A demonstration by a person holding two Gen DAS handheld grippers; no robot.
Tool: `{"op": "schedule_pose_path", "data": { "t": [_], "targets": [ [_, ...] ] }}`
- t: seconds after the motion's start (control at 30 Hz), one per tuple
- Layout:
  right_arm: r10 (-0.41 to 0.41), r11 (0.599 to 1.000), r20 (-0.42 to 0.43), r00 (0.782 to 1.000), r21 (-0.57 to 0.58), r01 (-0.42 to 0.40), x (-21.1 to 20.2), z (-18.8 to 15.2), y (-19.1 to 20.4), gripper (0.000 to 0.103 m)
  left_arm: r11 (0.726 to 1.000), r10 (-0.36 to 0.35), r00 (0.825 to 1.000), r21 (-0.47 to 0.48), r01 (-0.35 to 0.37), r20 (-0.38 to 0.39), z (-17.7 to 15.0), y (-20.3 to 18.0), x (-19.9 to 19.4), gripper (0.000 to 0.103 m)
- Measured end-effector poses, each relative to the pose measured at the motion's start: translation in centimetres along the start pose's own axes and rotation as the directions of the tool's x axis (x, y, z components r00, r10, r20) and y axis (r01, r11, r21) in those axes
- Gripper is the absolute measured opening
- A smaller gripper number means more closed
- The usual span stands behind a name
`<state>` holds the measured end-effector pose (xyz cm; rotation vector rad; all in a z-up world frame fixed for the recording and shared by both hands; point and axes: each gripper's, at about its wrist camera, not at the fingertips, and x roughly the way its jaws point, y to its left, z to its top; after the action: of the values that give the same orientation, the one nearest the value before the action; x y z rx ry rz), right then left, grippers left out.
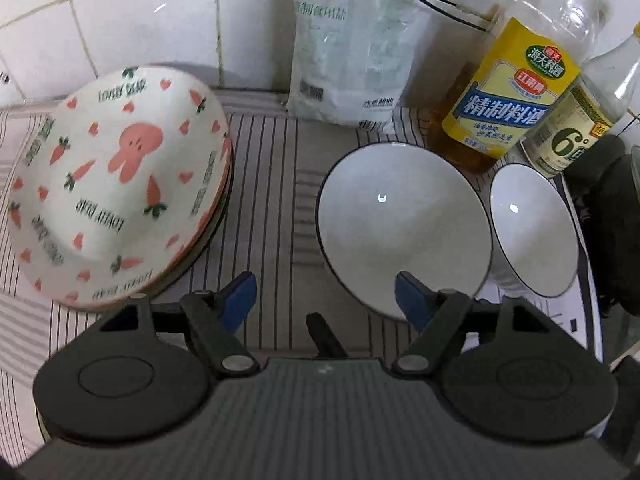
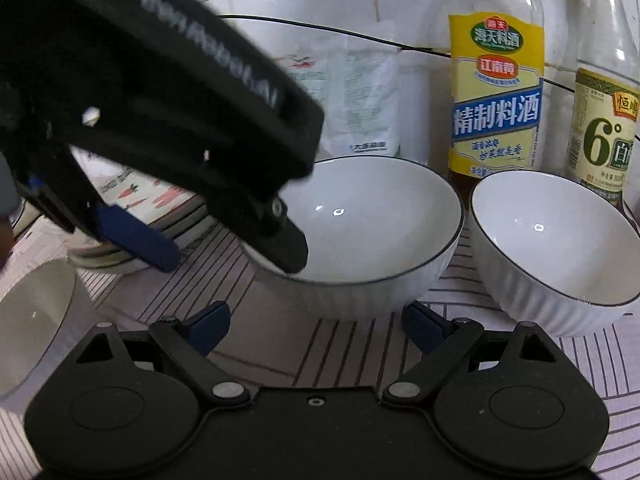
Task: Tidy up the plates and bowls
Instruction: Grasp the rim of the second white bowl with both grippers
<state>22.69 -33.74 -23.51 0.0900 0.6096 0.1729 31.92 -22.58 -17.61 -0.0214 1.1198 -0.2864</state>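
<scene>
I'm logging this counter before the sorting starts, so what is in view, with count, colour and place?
Patterned plates: a stack, count unclear, white with pink rabbits and carrots, left on the cloth.
Bowls: two, white with dark rims, upright; big bowl centre, small bowl to its right.
Grey bowl: one, near left edge of right wrist view.
Bag: one, white, against the tiled wall.
Bottles: two, clear; yellow-label bottle and green-label bottle, behind the bowls.
Cloth: one, striped grey, under everything.
Cable: one, black, along the wall.
Left gripper: open, empty.
Right gripper: open, empty.
</scene>
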Motion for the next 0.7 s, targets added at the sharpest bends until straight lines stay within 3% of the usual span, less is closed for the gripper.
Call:
{"op": "schedule_pose_path", "data": {
  "t": [0.03, 0.13, 0.27, 0.7],
  "targets": [
    [0.000, 1.000, -0.004, 1.000, 0.019, 0.000, 0.2, 0.2, -0.2, 0.095, 1.000, 0.001, 1.000, -0.001, -0.001, 0.004, 0.2, 0.0, 0.3, 0.073],
    [-0.014, 0.998, 0.003, 1.000, 0.054, 0.014, 0.8, 0.6, -0.6, 0.095, 1.000, -0.009, 1.000, -0.015, 0.009, 0.008, 0.7, 0.2, 1.2, 0.058],
    [-0.024, 0.993, 0.011, 1.000, 0.113, 0.023, 1.4, 1.1, -0.8, 0.096, 1.000, -0.006, 1.000, -0.011, 0.006, -0.008, 0.8, 0.0, 2.3, 0.022],
    [-0.033, 0.996, 0.032, 0.999, 0.085, 0.030, 0.0, 1.0, -0.6, 0.094, 1.000, -0.002, 1.000, 0.014, 0.003, -0.029, -0.4, -0.7, 0.8, 0.016]
  ]
}}
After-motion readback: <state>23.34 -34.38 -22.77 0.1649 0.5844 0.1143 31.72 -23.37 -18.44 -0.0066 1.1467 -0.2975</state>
